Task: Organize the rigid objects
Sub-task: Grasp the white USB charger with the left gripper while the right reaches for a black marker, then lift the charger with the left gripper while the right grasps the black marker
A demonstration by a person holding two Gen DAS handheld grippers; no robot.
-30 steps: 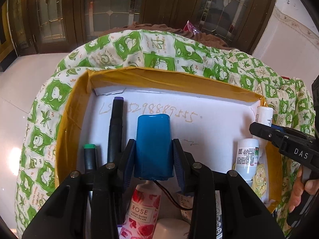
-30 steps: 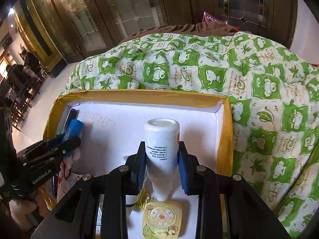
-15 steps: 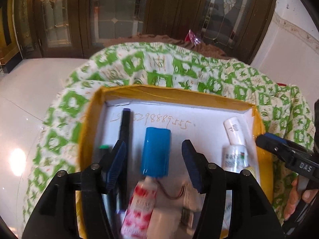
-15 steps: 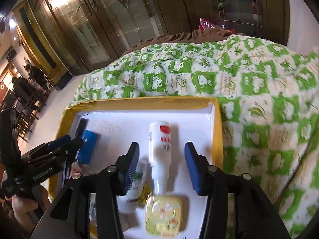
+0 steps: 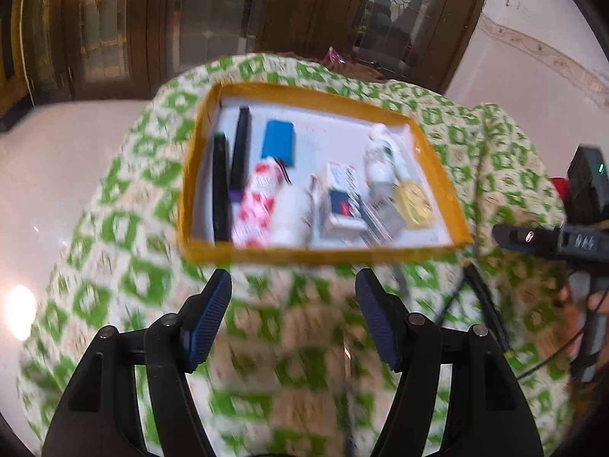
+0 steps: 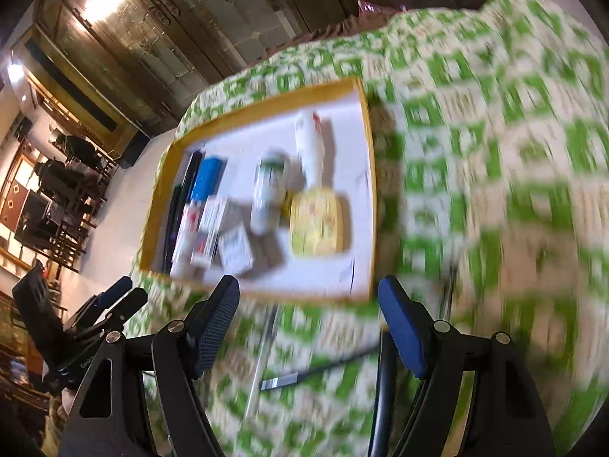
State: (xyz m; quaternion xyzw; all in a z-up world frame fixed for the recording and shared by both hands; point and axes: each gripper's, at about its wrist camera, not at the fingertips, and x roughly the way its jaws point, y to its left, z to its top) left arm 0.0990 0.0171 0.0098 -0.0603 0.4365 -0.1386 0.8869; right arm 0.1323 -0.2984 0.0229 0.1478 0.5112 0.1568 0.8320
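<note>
Both grippers hang over the green-checked cloth on the near side of the yellow-rimmed tray (image 5: 321,257), jaws opening with nothing between them — the left gripper (image 5: 293,320) and the right gripper (image 6: 308,327) alike. What seems left to sort is a slim dark stick (image 6: 319,369) on the cloth, just ahead of and below the right gripper, its long axis running across that gripper's line of reach. The right hand looks nearer — the tray lies straight ahead, beyond it.
</note>
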